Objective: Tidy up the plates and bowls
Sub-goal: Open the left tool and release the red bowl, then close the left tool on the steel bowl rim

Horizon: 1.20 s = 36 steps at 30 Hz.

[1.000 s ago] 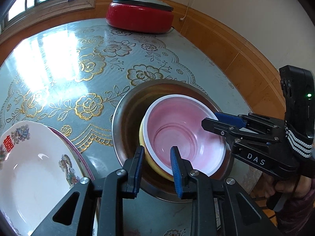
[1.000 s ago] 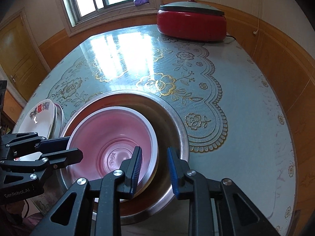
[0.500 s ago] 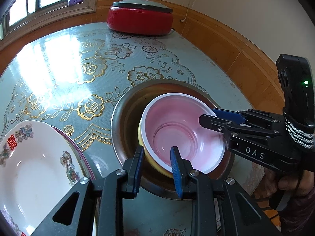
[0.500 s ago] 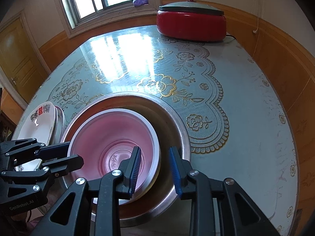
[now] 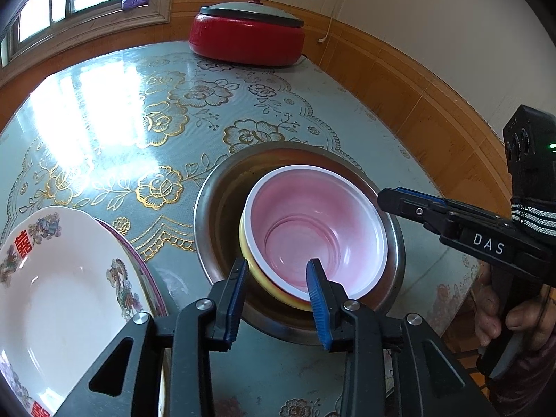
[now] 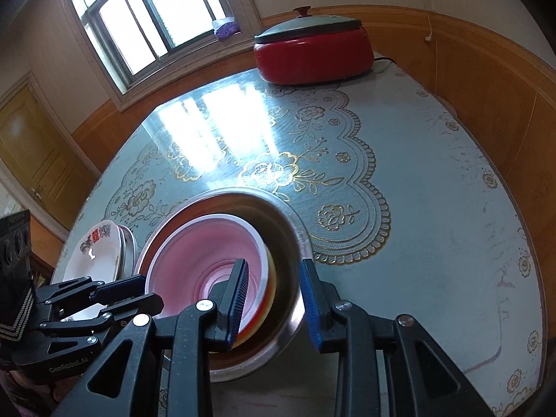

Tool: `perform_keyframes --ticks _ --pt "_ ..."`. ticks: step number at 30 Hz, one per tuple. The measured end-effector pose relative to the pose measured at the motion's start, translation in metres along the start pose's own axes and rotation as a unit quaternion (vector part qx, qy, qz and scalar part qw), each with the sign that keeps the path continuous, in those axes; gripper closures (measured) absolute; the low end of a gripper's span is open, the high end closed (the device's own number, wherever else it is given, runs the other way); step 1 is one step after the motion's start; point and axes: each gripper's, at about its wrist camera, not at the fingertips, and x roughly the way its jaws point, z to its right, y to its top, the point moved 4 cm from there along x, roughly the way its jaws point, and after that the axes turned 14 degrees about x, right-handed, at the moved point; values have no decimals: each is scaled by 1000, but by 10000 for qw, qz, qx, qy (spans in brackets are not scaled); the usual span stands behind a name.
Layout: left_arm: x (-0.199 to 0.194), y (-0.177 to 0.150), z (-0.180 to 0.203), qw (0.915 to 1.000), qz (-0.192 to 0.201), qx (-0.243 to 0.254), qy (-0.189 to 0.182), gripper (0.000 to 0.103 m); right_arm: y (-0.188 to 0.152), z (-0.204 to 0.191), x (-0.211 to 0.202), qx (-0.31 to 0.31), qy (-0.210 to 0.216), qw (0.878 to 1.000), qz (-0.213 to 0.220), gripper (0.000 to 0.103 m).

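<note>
A pink bowl (image 5: 312, 222) sits nested in a yellow bowl (image 5: 274, 286), both inside a steel basin (image 5: 215, 208) on the table. They also show in the right wrist view: pink bowl (image 6: 205, 253), basin (image 6: 288, 243). A white decorated plate (image 5: 59, 278) tops a plate stack at the left, also seen in the right wrist view (image 6: 97, 246). My left gripper (image 5: 276, 295) is open and empty, above the basin's near rim. My right gripper (image 6: 272, 299) is open and empty, above the basin's right side; it appears in the left wrist view (image 5: 410, 201).
A red electric pot (image 5: 246, 33) with a grey lid stands at the table's far edge, also in the right wrist view (image 6: 312, 52). The round table has a blue floral cloth (image 6: 417, 180). Wooden wall panelling runs close behind the right edge.
Both grippers have pulled back and risen from the bowls. The right gripper's fingers have moved off the pink bowl's rim to the basin's right edge. The bowls have not moved.
</note>
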Motion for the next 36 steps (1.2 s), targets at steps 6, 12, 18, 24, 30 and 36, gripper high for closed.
perform_keyframes --ticks 6,12,18,24,30,36 --pt "-7 -1 0 9999 75 -109 -56 64 3 27 -1 495 -133 9987 -25 73" --pt "-19 -4 -24 9983 218 -541 -25 54 -2 33 5 717 56 9971 -231 73" --pt "-25 -10 -42 9965 273 -783 97 54 -5 26 16 537 -6 9980 -336 73" --pt "-23 -12 -44 9967 247 -771 114 56 -9 15 25 60 -217 9994 -258 91" --pt "-16 -7 -40 9978 198 -621 106 62 -1 28 21 71 -430 9990 -126 92" --pt "-3 3 -29 9993 74 -351 81 71 5 40 17 117 -635 9979 5 91"
